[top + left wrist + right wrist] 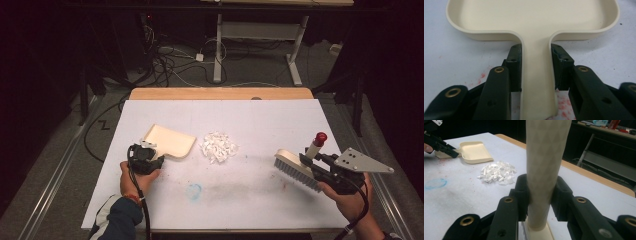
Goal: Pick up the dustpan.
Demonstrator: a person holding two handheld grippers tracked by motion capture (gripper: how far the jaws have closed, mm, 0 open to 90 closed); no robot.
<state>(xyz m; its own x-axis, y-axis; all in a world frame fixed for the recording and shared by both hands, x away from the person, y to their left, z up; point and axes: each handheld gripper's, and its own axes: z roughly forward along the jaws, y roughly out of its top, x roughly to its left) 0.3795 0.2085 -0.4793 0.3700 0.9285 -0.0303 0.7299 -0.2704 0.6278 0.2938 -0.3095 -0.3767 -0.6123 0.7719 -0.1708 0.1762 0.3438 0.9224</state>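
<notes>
A cream dustpan [170, 140] lies flat on the white table sheet [270, 117], left of centre. My left gripper [150, 151] is shut on its handle; in the left gripper view the pads [515, 65] press both sides of the handle [536, 82], with the pan [534, 15] ahead. A pile of white scraps [218, 146] sits just right of the pan's open side. At the right, my right gripper [312, 161] is shut on the handle of a hand brush [295, 170], which has a red tip [320, 137]. The handle [544, 157] rises between those jaws.
A faint blue ring [193, 190] marks the sheet near the front. The wooden table edge [220, 93] runs along the back. Beyond it lie floor cables [170, 60] and a desk's legs [218, 50]. The right gripper view takes in the scraps [496, 173] and dustpan [474, 151].
</notes>
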